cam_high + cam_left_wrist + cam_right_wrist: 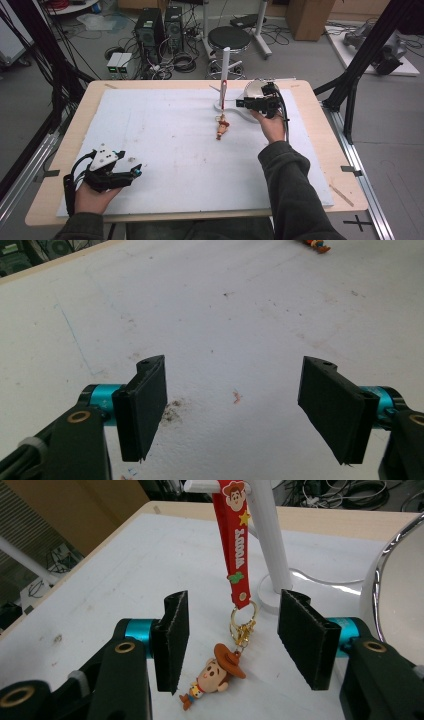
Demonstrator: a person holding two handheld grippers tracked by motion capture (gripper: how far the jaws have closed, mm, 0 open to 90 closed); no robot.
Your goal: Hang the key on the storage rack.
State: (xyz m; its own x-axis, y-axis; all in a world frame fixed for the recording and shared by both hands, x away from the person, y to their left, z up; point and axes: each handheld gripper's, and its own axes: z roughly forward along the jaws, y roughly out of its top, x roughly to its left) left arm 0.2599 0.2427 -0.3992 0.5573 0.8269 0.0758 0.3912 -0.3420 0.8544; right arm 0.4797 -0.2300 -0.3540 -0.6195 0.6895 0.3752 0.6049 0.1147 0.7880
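The Woody keychain (220, 672) hangs by its red strap (235, 555) from a peg of the white stand (267, 540), upper centre of the right gripper view, so the figure rests tilted on the white mat (165, 150) with the gold ring and clasp (243, 622) slack above it. The right gripper (232, 640) frames the figure with jaws spread apart, touching nothing, likely placed to take or leave it. The left gripper (232, 410), lower left in the high view, idles wide open over bare mat. The peg's top is cut off; a chrome-rimmed dish (395, 580) is partly out of frame.
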